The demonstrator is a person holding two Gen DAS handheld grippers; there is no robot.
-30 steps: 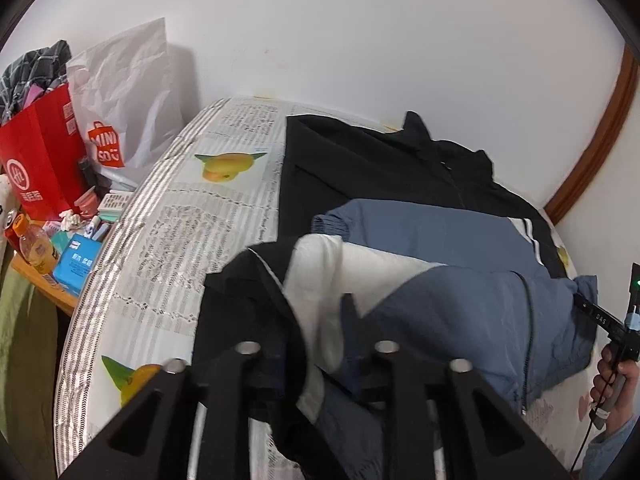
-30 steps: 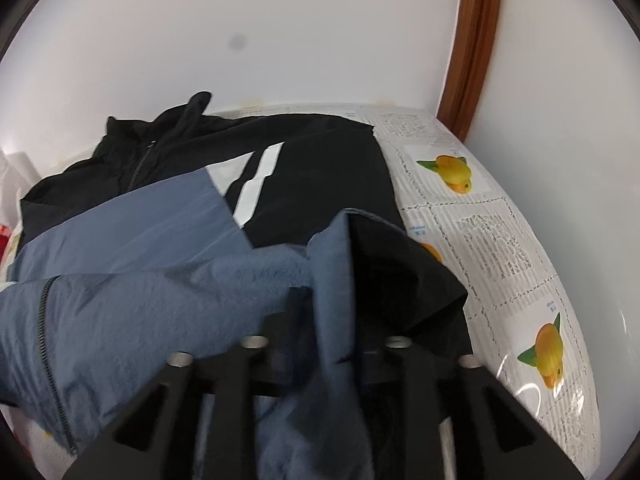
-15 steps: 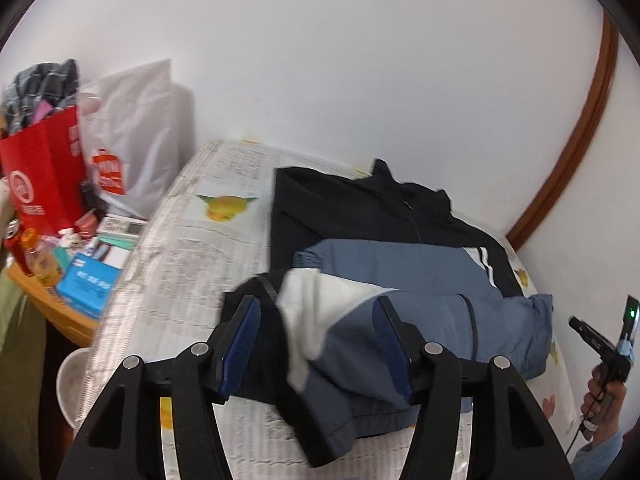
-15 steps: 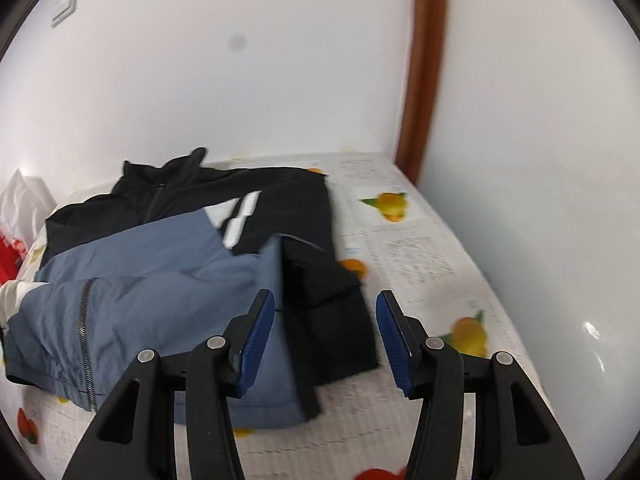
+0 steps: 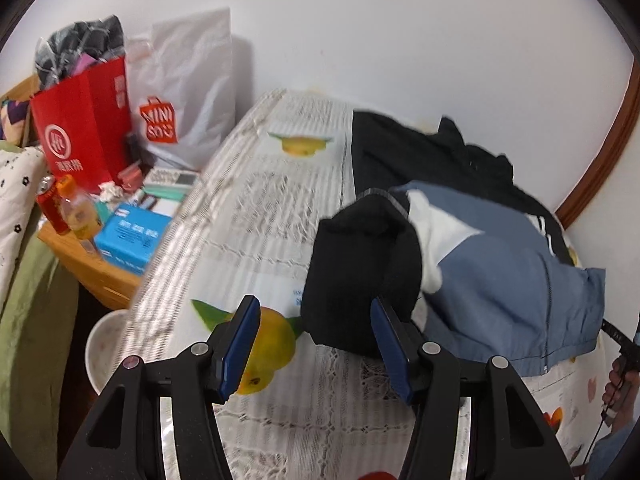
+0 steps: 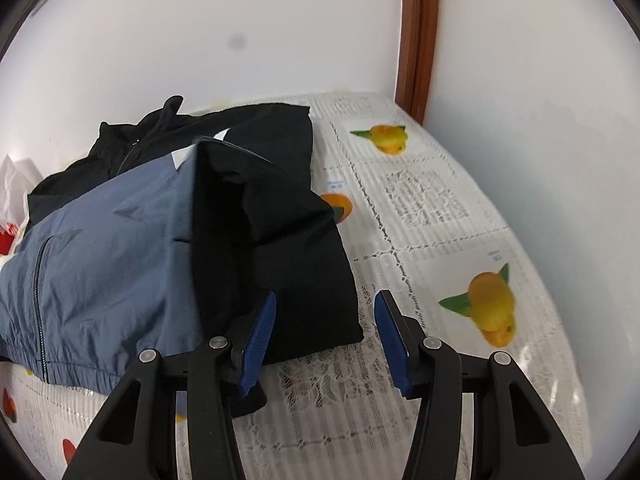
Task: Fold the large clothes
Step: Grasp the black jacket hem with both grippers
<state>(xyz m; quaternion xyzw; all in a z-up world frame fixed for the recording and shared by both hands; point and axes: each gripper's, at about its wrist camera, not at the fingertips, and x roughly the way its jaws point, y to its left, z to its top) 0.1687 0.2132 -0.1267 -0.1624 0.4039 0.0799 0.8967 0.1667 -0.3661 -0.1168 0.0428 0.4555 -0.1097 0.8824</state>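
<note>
Jacket [image 5: 500, 280] lying half-folded on patterned tablecloth [image 5: 280, 216], collar toward wall. Left gripper [image 5: 316, 346] parted, empty, at jacket's near left corner; jaws just opened, cloth released. Right gripper [image 6: 324, 338] likewise parted, empty, at jacket's near right corner. Regrip folded edge evenly, both corners together, before next fold.

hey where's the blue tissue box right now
In the left wrist view, the blue tissue box lies at the left on the wooden side table, just beside the bed's edge, below the red shopping bag.
</note>
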